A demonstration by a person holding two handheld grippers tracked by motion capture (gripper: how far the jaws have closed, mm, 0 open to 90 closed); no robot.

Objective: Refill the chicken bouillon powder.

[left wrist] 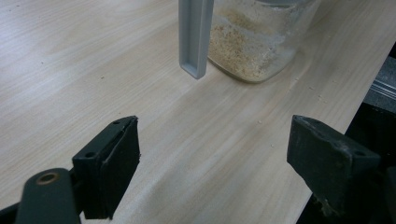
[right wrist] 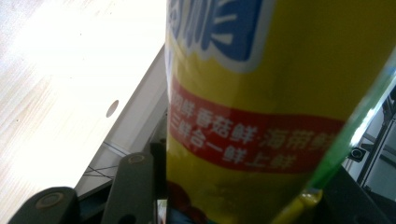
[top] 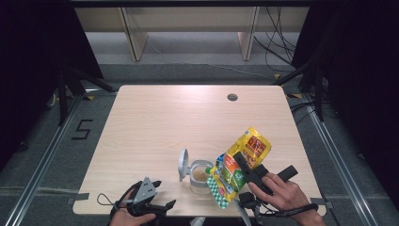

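The yellow seasoning bag (top: 240, 165) hangs tilted, its lower corner over the open jar (top: 200, 175), gripped by the right tool (top: 248, 173). The jar holds only a shallow layer, so pouring seems unfinished. The left tool (top: 157, 195) rests wide open on the counter (top: 155, 122), holding nothing.

The left hand (top: 128, 217) comes in at the near table edge, wrapped around the left gripper (top: 162, 195), a black two-jaw tool with a grey three-cornered plate on top; its jaws stand wide apart, pointing level toward the right. The right hand (top: 277, 193) enters from the lower right, fingers curled over the black right gripper (top: 238, 165), angled up and to the left, its jaws pressed on a yellow printed packet.
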